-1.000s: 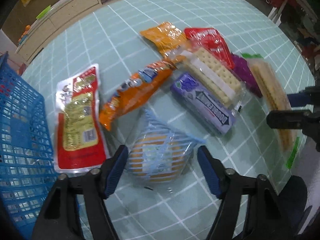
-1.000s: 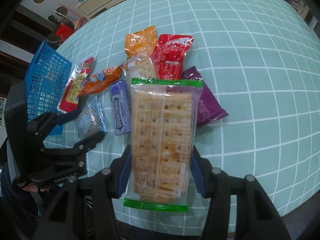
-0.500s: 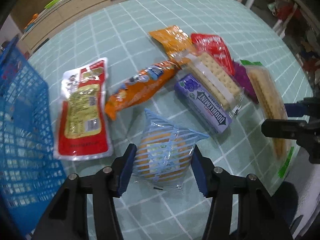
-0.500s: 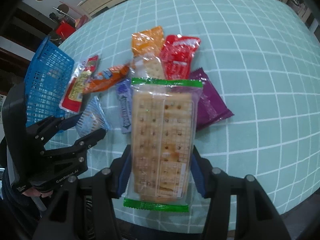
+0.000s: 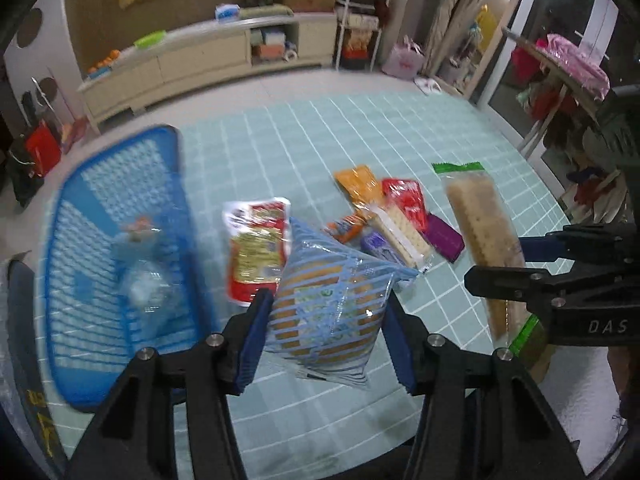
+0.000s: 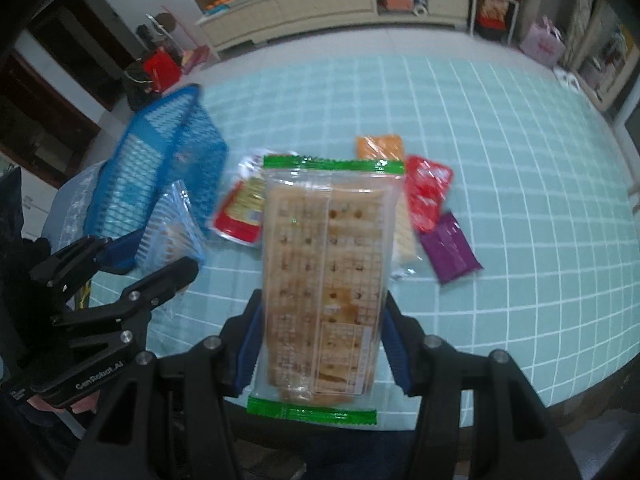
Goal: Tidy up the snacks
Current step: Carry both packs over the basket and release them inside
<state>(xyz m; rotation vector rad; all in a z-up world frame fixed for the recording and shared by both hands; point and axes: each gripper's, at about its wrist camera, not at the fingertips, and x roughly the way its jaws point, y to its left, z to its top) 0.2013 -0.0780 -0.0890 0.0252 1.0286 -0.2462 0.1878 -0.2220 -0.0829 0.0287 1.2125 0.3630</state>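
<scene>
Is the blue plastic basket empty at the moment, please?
No, the blue plastic basket already holds a clear crinkly packet on its mesh floor.

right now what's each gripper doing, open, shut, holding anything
left gripper: shut on the blue-striped snack bag.
right gripper: shut on the green-edged cracker pack.

Both views are lit evenly and rather dimly from indoor light, with a cool greenish cast. Daylight is admitted through the glass door (image 5: 568, 52) at the upper right of the left wrist view. Motion blur is seen on the blue basket (image 5: 120, 216) (most strongly on its mesh) and on the room behind. Straight grid lines of the tabletop (image 6: 500, 128) are bent by fisheye distortion, and the corners are darkened to black. Small glare spots are carried by the red packet (image 6: 428, 188).
</scene>
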